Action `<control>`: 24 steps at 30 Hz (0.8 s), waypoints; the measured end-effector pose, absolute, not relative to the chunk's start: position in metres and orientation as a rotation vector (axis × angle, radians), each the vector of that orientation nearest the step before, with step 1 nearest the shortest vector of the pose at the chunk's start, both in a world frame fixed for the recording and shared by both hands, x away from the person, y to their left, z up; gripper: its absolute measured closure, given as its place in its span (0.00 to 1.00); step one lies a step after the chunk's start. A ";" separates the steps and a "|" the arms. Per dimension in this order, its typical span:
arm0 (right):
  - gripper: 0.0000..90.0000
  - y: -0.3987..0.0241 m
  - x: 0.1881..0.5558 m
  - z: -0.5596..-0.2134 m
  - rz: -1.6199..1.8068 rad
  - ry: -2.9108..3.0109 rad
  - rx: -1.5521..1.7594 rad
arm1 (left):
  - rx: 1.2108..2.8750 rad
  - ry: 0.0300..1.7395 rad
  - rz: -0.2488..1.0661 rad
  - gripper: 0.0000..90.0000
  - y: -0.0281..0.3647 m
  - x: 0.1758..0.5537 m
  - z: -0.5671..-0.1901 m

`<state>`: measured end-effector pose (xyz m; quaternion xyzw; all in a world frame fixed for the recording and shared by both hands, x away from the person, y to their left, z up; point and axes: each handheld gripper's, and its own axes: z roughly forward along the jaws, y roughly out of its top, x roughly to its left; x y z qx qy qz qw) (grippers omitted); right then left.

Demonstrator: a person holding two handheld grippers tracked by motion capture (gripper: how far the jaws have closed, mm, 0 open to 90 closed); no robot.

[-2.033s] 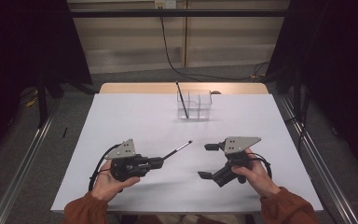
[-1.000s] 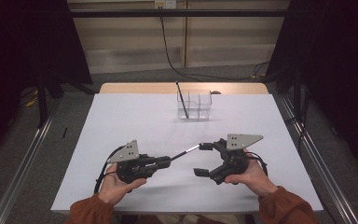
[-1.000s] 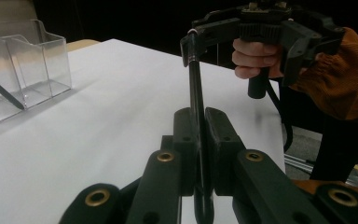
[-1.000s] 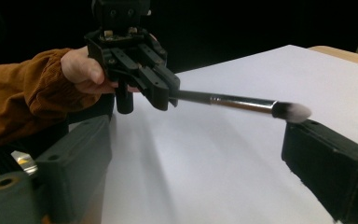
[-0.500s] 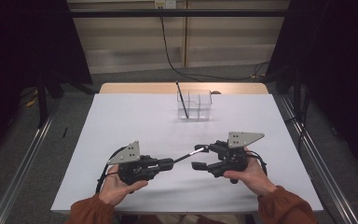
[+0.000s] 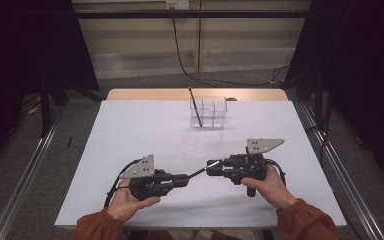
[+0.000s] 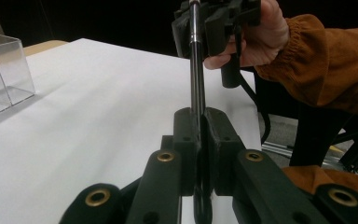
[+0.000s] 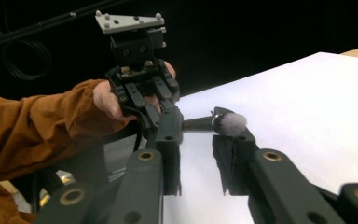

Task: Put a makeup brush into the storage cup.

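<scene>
While left hand-held gripper (image 6: pixel 189 176) clamps brush (image 6: pixel 198 173), right hand-held gripper (image 6: pixel 211 167) closing round its tip, table (image 6: pixel 130 125) bare around.

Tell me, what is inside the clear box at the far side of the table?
One dark pen stands tilted in the left part of the clear box, its top above the rim. The other compartments look empty. Whether something small lies on the bottom I cannot tell.

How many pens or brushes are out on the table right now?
2: one brush gripped in the left gripper, tip at the right gripper; one dark pen standing in the clear organizer.
</scene>
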<state>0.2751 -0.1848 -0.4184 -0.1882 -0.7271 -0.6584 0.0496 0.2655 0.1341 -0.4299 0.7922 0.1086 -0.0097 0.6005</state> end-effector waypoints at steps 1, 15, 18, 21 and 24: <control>0.84 -0.184 0.275 -0.419 -2.003 -2.205 -0.570 | 1.837 0.249 -0.019 0.93 0.133 0.265 -0.431; 0.93 -0.184 0.276 -0.418 -1.958 -2.155 -0.581 | 1.862 0.246 0.011 0.89 0.131 0.269 -0.436; 0.93 -0.184 0.277 -0.417 -1.960 -2.172 -0.595 | 1.853 0.258 0.016 0.83 0.132 0.270 -0.436; 0.93 -0.185 0.277 -0.416 -1.957 -2.188 -0.608 | 1.843 0.275 0.029 0.78 0.133 0.270 -0.436; 0.93 -0.186 0.277 -0.415 -1.956 -2.204 -0.617 | 1.842 0.294 0.051 0.72 0.133 0.270 -0.436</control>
